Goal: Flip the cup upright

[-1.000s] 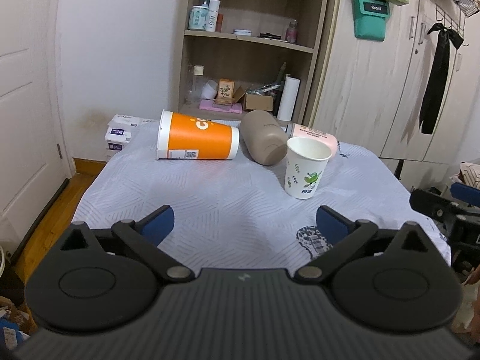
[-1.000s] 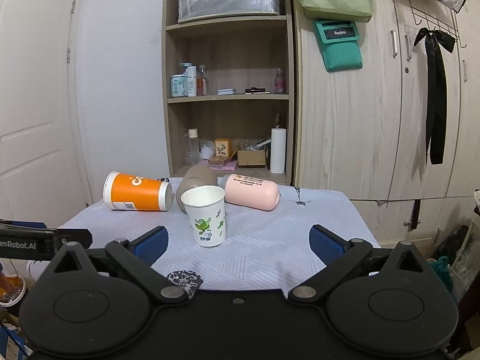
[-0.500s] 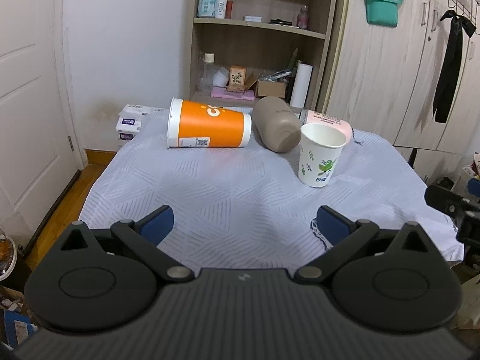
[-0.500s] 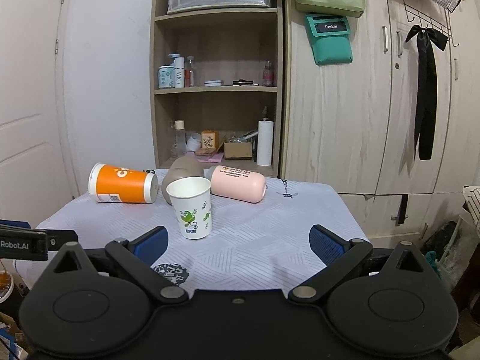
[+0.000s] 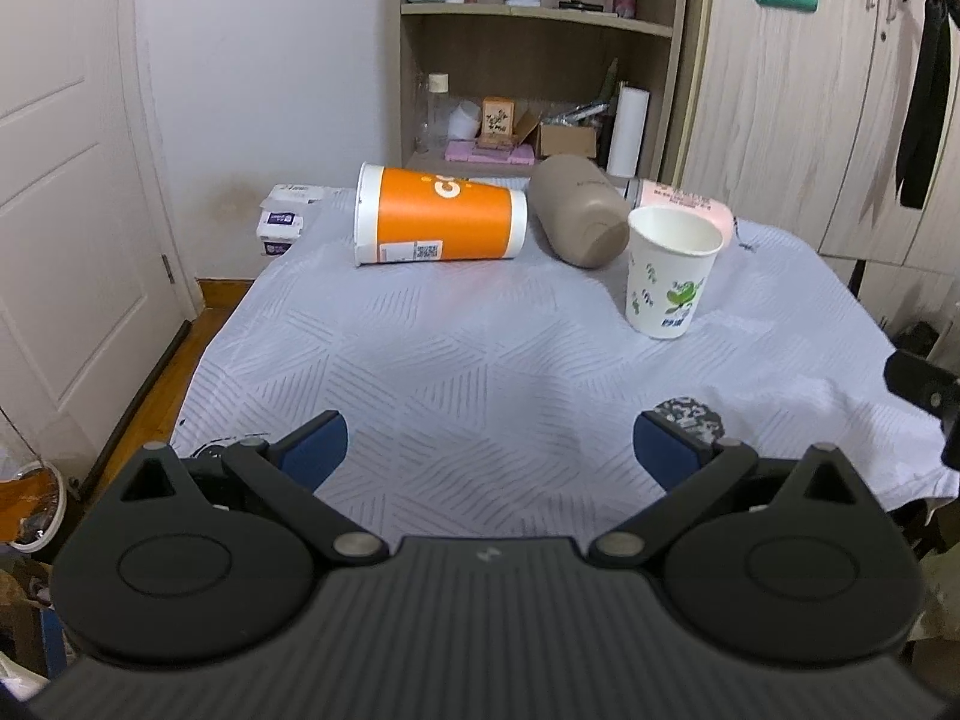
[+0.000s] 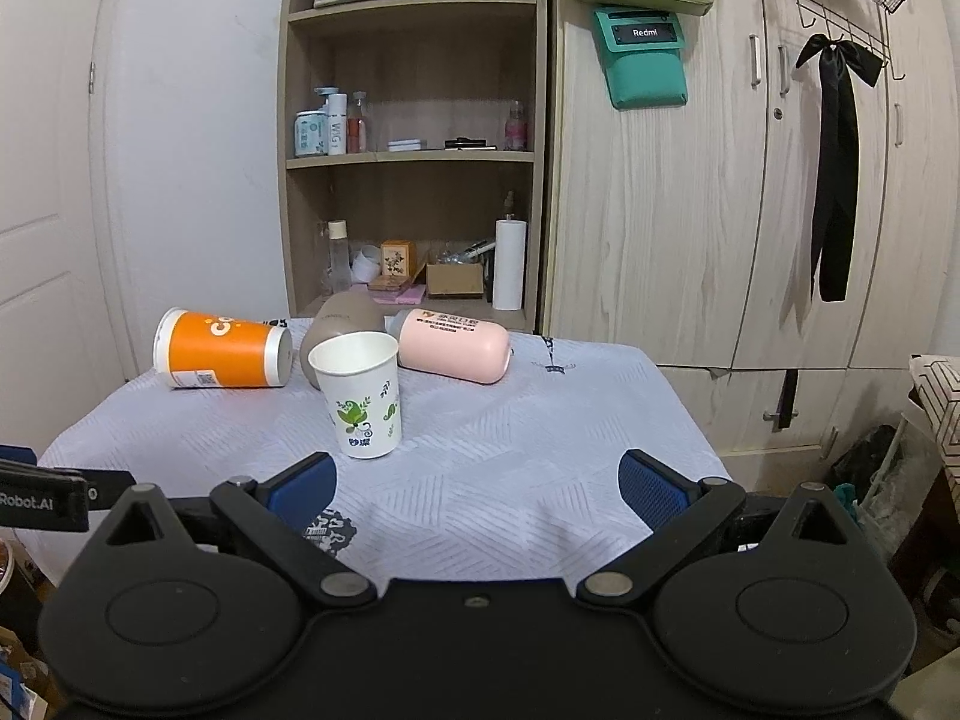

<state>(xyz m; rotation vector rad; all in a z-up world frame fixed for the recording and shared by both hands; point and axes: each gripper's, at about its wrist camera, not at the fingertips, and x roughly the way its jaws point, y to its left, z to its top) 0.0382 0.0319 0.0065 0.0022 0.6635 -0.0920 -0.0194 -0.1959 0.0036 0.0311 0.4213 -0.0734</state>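
Observation:
A white paper cup with green leaf print (image 5: 671,270) stands upright on the cloth-covered table (image 5: 480,372); it also shows in the right wrist view (image 6: 360,393). An orange cup (image 5: 438,215) (image 6: 222,349), a tan cup (image 5: 581,210) (image 6: 336,324) and a pink cup (image 6: 453,345) (image 5: 684,201) lie on their sides behind it. My left gripper (image 5: 489,450) is open and empty over the table's near edge. My right gripper (image 6: 477,483) is open and empty, also at the near edge, well short of the cups.
A wooden shelf unit (image 6: 414,150) and wardrobe doors (image 6: 750,180) stand behind the table. A white door (image 5: 66,180) is on the left. A dark printed patch (image 5: 690,414) marks the cloth near the front. The left gripper's side shows at the right wrist view's left edge (image 6: 42,501).
Both grippers have drawn back from the table and stayed open. The cups have not moved.

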